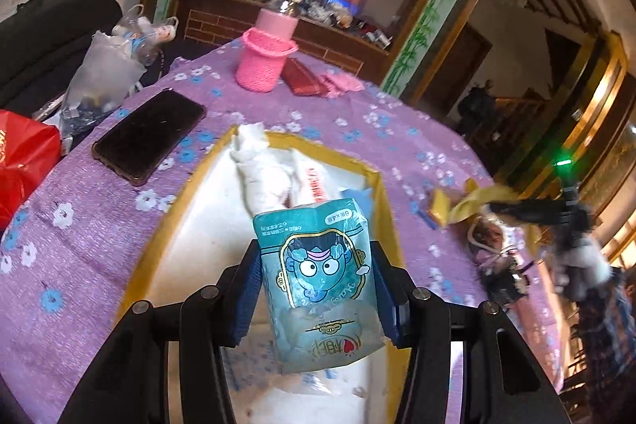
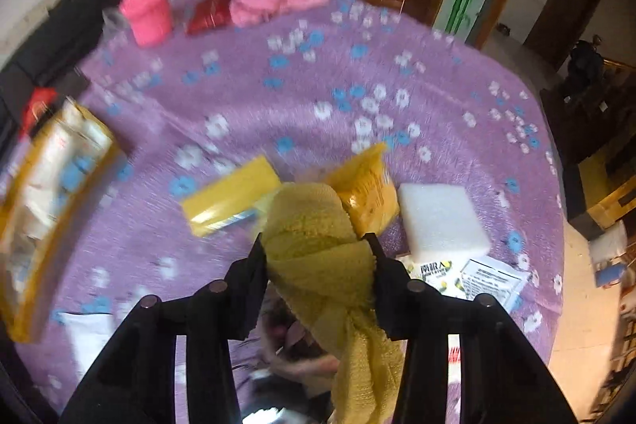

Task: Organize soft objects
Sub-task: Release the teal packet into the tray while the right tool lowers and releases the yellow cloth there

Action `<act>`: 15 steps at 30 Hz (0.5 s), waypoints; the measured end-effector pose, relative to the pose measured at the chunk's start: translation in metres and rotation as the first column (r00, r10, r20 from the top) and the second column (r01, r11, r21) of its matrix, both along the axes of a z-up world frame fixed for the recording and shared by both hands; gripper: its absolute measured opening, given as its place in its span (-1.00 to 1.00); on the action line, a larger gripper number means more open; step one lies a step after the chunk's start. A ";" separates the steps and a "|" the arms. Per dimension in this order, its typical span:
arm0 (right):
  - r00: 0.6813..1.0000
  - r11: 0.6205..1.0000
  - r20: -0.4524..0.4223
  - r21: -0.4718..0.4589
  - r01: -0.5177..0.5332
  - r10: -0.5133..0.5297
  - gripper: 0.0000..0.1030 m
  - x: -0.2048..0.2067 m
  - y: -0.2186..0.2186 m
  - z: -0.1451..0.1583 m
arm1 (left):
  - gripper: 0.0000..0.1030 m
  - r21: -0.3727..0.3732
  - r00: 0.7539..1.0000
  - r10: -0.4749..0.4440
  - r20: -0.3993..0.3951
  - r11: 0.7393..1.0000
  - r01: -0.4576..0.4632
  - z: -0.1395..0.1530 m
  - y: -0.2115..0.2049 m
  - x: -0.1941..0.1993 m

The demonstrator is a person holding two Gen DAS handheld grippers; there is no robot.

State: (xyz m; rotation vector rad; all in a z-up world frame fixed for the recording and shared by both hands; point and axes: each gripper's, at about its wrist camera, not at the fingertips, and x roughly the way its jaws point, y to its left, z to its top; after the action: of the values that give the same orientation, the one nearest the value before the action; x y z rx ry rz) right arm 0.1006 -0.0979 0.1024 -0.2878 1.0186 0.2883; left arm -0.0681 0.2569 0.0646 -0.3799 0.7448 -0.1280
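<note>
Left wrist view: left gripper (image 1: 318, 289) pinches a teal tissue pack (image 1: 320, 277) between its blue pads, held above the yellow-rimmed box (image 1: 379, 193) right under it, white cloth (image 1: 258, 165) in the box just ahead, black phone (image 1: 149, 134) ahead-left on the purple floral tablecloth (image 1: 357, 130). Right wrist view: right gripper (image 2: 318, 257) is clamped on a yellow mesh cloth (image 2: 318, 245) that droops back below the fingers. Yellow packets (image 2: 230, 199) and white foam block (image 2: 441, 221) lie just ahead of it.

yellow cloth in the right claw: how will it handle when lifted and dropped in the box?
The yellow cloth is probably floppy: it bunches between the right claw fingers and a tail hangs below. Likely light. The open weave looks grippy, but it may snag or drape over the box rim.
</note>
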 end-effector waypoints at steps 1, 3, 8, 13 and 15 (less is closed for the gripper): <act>1.000 1.000 0.014 0.030 -0.001 0.001 -0.14 -0.007 0.001 0.011 | 0.05 0.011 1.000 0.003 -0.013 1.000 -0.003 -0.002 0.001 0.004; 1.000 0.997 0.021 0.082 -0.013 0.011 -0.14 -0.018 0.007 0.024 | 0.05 0.032 0.999 0.018 -0.042 0.999 -0.016 -0.007 0.006 0.015; 0.996 0.977 -0.005 0.197 -0.083 0.086 -0.14 -0.041 0.042 0.034 | 0.20 0.115 0.992 0.071 -0.106 0.992 -0.059 -0.022 0.012 0.041; 0.982 0.935 -0.054 0.319 -0.155 0.181 -0.13 -0.057 0.090 0.027 | 0.37 0.042 0.971 0.076 -0.229 0.997 -0.068 -0.039 0.026 0.049; 0.972 0.917 -0.069 0.352 -0.189 0.227 -0.13 -0.067 0.113 0.023 | 0.37 0.002 0.976 0.065 -0.206 0.998 -0.066 -0.035 0.030 0.037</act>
State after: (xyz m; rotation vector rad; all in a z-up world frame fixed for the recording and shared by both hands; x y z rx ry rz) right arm 0.0340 0.0152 0.1254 -0.0626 1.0252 0.6741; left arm -0.0311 0.2869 0.0292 -0.4263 0.9361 -0.0284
